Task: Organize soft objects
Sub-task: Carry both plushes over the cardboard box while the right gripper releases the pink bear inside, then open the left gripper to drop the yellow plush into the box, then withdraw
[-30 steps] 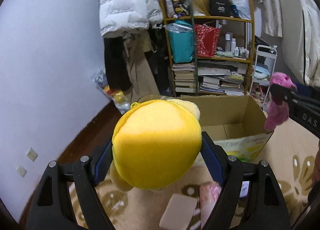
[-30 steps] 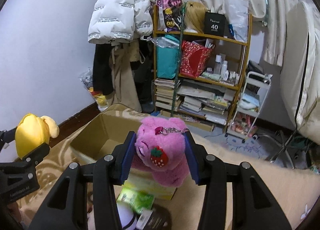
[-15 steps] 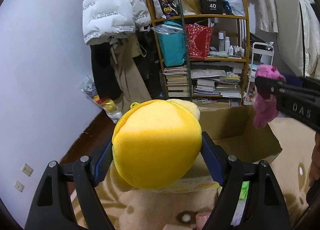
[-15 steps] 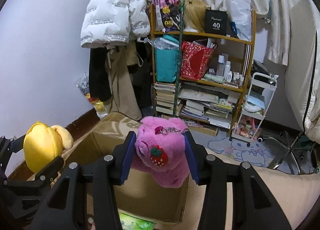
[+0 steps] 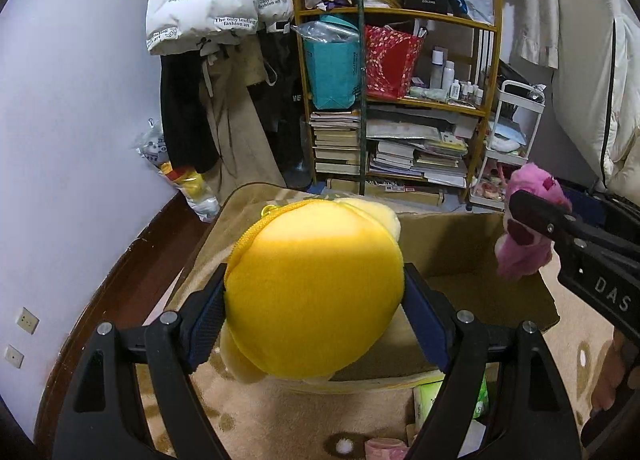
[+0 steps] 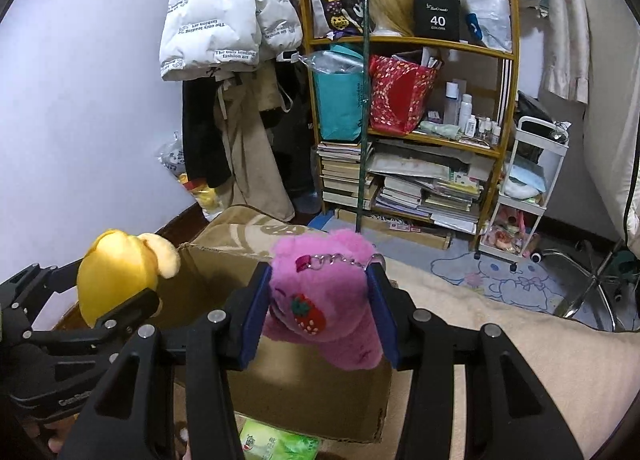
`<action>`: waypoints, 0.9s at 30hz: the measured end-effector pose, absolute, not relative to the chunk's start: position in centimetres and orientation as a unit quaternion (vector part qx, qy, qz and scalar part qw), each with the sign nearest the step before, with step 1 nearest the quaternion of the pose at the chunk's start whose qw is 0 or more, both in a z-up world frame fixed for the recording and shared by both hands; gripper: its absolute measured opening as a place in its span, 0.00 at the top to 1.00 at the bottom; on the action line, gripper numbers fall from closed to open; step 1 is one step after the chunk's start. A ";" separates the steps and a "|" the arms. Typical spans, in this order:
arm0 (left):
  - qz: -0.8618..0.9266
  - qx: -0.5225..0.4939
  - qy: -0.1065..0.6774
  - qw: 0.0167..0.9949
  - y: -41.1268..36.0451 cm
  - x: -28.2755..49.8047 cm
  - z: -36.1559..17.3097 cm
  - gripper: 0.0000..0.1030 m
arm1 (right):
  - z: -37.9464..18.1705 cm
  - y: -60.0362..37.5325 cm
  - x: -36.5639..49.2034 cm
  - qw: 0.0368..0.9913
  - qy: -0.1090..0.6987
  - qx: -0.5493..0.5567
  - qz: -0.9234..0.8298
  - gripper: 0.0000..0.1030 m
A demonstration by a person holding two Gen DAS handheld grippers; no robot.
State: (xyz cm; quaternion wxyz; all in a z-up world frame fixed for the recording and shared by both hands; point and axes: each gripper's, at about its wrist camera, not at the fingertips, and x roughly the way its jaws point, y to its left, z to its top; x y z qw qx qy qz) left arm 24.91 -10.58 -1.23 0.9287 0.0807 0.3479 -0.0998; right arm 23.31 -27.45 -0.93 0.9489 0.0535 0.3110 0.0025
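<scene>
The left gripper [image 5: 314,306] has its jaws clamped on the yellow plush [image 5: 312,292], held above the cardboard box [image 5: 472,260]. The right gripper [image 6: 318,314] has its jaws squeezing the pink plush [image 6: 320,292] over the box's near wall.

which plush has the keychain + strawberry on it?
The pink plush in the right gripper: metal chain on top, red strawberry on its front. The yellow plush in the left gripper shows neither.

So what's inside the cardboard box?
The box shows only bare cardboard floor and walls where visible. The yellow plush and pink plush, both gripped above it, cover much of the interior.
</scene>
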 end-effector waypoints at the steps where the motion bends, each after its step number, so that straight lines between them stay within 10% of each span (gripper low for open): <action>1: -0.100 0.081 0.350 0.928 -10.6 25.0 -1.4 0.21 | -0.9 -27.4 23.2 0.949 0.310 0.054 0.003 0.51; 15: -0.095 0.084 0.369 0.921 -11.2 25.3 -2.7 0.16 | -0.9 -28.2 22.3 0.948 0.304 0.093 0.018 0.50; 23: -0.095 0.076 0.348 0.930 -10.4 24.5 -1.3 0.08 | -0.3 -29.5 20.9 0.949 0.298 0.106 -0.002 0.04; 27: -0.094 0.062 0.356 0.928 -9.6 24.0 -0.9 0.08 | -0.2 -29.9 20.0 0.949 0.299 0.104 -0.004 0.00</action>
